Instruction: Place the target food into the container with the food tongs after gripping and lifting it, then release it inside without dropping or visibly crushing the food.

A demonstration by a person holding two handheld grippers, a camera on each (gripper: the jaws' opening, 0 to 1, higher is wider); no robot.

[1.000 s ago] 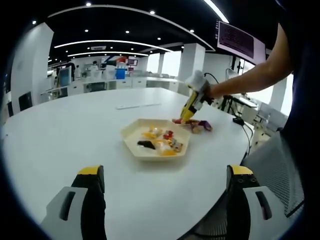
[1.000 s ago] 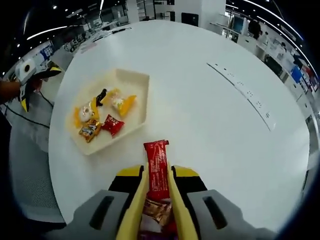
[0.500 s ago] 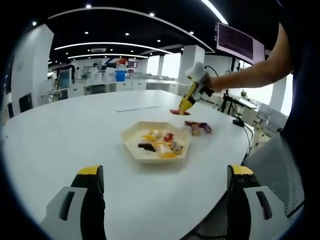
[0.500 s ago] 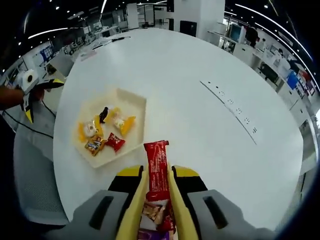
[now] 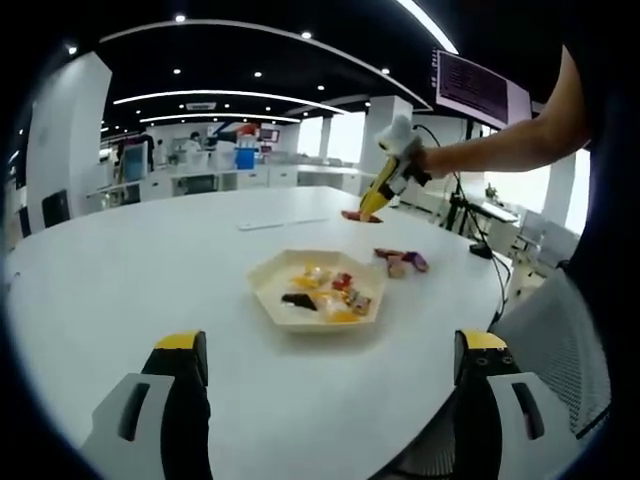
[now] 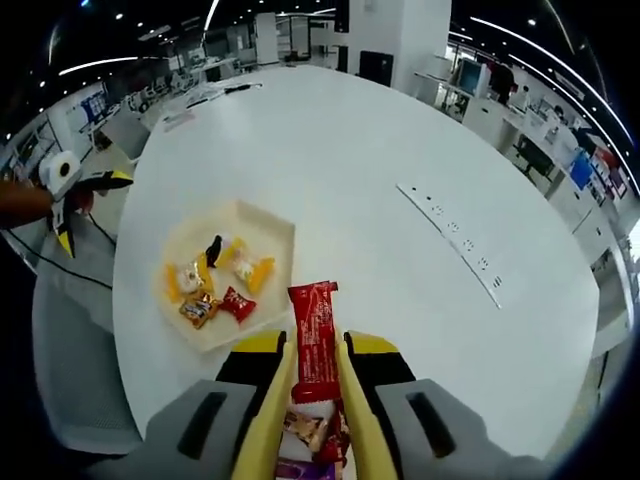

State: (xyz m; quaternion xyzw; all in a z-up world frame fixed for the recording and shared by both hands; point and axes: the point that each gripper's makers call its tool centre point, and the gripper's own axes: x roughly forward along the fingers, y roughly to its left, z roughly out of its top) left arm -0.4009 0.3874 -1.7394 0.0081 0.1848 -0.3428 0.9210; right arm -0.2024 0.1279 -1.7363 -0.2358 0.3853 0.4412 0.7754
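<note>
A cream hexagonal tray holding several wrapped snacks sits on the round white table. My left gripper hovers open low over the near edge, jaws wide apart and empty. Beyond the tray, a person's hand holds my right gripper high above the table, shut on a red snack packet. In the right gripper view that red packet stands upright between the yellow tongs of the right gripper, with the tray far below to the left. The left gripper appears at the left edge.
A small pile of loose snacks lies on the table right of the tray, and appears as loose snacks under my right jaws. A long white power strip lies across the table. Office desks and chairs ring the table.
My right gripper has risen from the loose pile with the red packet held in it, so the table looks farther away. The left gripper has stayed put and open.
</note>
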